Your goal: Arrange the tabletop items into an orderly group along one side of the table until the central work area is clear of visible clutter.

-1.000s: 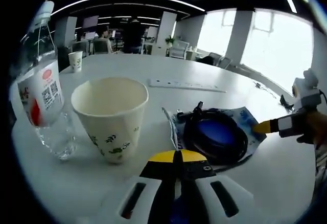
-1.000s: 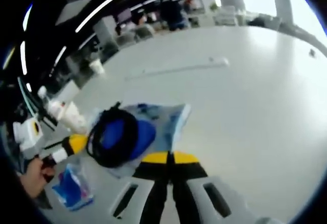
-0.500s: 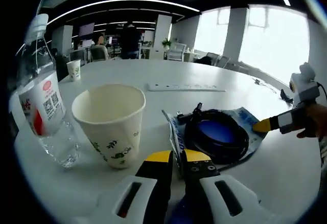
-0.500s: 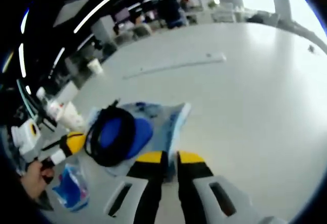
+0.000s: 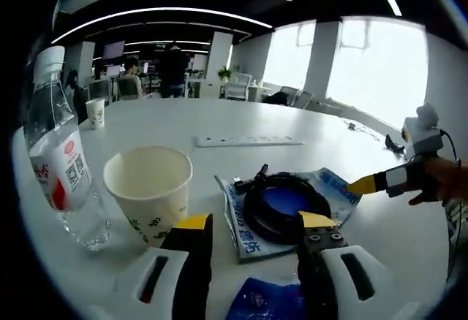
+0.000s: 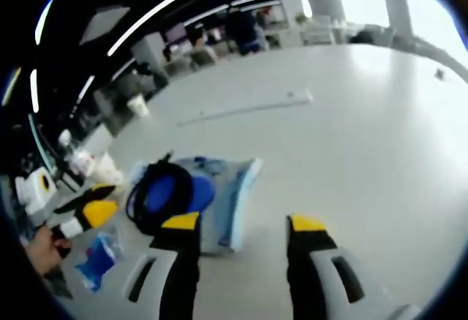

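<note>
since the group is forming at the left edge of the left gripper view, read it from there: the water bottle (image 5: 60, 166) stands upright, the paper cup (image 5: 148, 192) upright just beside it, and to the cup's right lies the flat blue-and-white packet (image 5: 285, 207) with a coil of black cable (image 5: 281, 204) resting on top. the left gripper (image 5: 251, 223) has its jaws spread wide and empty, the packet's near edge lying straight ahead between the tips; a small blue pouch (image 5: 267, 304) sits lower, between the jaws' bases. in the right gripper view, the right gripper (image 6: 236, 223) is likewise spread and empty, and the packet (image 6: 219, 196) lies ahead and to its left, one edge beside the left tip. the left gripper looks better lined up on it. the white table (image 5: 241, 119) beyond carries a power strip (image 5: 247, 141).
</note>
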Demonstrator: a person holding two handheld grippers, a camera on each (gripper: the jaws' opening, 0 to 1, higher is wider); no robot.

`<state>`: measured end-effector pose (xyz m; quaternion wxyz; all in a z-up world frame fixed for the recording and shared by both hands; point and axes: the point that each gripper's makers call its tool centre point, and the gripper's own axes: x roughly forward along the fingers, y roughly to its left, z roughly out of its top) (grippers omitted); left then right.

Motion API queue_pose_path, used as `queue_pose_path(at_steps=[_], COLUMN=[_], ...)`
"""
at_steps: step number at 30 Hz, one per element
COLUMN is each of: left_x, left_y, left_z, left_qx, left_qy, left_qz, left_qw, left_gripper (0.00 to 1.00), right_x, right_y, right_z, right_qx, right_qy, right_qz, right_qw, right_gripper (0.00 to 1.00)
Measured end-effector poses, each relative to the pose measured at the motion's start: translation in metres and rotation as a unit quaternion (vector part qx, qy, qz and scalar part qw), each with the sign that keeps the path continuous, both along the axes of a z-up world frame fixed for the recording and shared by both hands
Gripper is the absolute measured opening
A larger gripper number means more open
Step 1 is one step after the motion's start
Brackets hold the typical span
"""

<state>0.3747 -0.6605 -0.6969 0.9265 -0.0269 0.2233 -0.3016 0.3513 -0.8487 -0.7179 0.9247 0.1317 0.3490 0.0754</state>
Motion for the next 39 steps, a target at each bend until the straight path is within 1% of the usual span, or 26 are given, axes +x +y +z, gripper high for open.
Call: queue_pose_path(at_steps=[3,6,9,10,12,15,19,22,28,30,34,39], left_x=[-0.005,-0.012,-0.014,-0.015,-0.017,-0.021,-0.03,-0.037,-0.046,-0.049,-0.062,-0.076], left_y=[-0.002,-0.004,-0.003,-0.001,0.001,0.003,0.006,0.008,0.01,0.011,0.016,0.028], left_z=[0.005,0.013,0.023,0.026,0.032,0.04,0.053,0.059,0.068,0.07,0.078,0.083], left_qx=[0.001,-0.008,-0.016,-0.015,-0.019,-0.024,-0.025,-0.025,-0.028,-0.029,-0.037,-0.03], left_qy=[-0.006,-0.009,-0.025,-0.026,-0.027,-0.03,-0.038,-0.044,-0.044,-0.045,-0.045,-0.049], left_qz=[-0.009,-0.017,-0.015,-0.014,-0.016,-0.016,-0.024,-0.034,-0.042,-0.044,-0.044,-0.042], left_qw=[0.9999,0.9998,0.9995,0.9995,0.9993,0.9991,0.9987,0.9982,0.9977,0.9976,0.9973,0.9975], left_gripper=[0.53,0.6,0.72,0.74,0.75,0.82,0.89,0.94,0.97,0.98,0.99,0.99], right_x=[-0.002,-0.005,-0.011,-0.012,-0.015,-0.02,-0.027,-0.032,-0.04,-0.042,-0.048,-0.054], right_y=[0.003,0.007,0.012,0.013,0.017,0.022,0.031,0.036,0.044,0.049,0.063,0.08], right_z=[0.007,0.014,0.022,0.024,0.028,0.034,0.041,0.043,0.046,0.048,0.051,0.055], right_qx=[-0.001,-0.006,-0.01,-0.011,-0.011,-0.008,-0.018,-0.02,-0.023,-0.022,-0.021,-0.024], right_qy=[-0.009,-0.02,-0.027,-0.029,-0.034,-0.036,-0.046,-0.048,-0.048,-0.051,-0.055,-0.061], right_qz=[0.008,0.02,0.034,0.036,0.044,0.057,0.079,0.09,0.104,0.113,0.132,0.158], right_qw=[0.9999,0.9996,0.999,0.9989,0.9984,0.9977,0.9957,0.9946,0.9932,0.9921,0.9895,0.9853], right_gripper=[0.53,0.65,0.72,0.75,0.81,0.85,0.93,0.93,0.93,0.93,0.92,0.91])
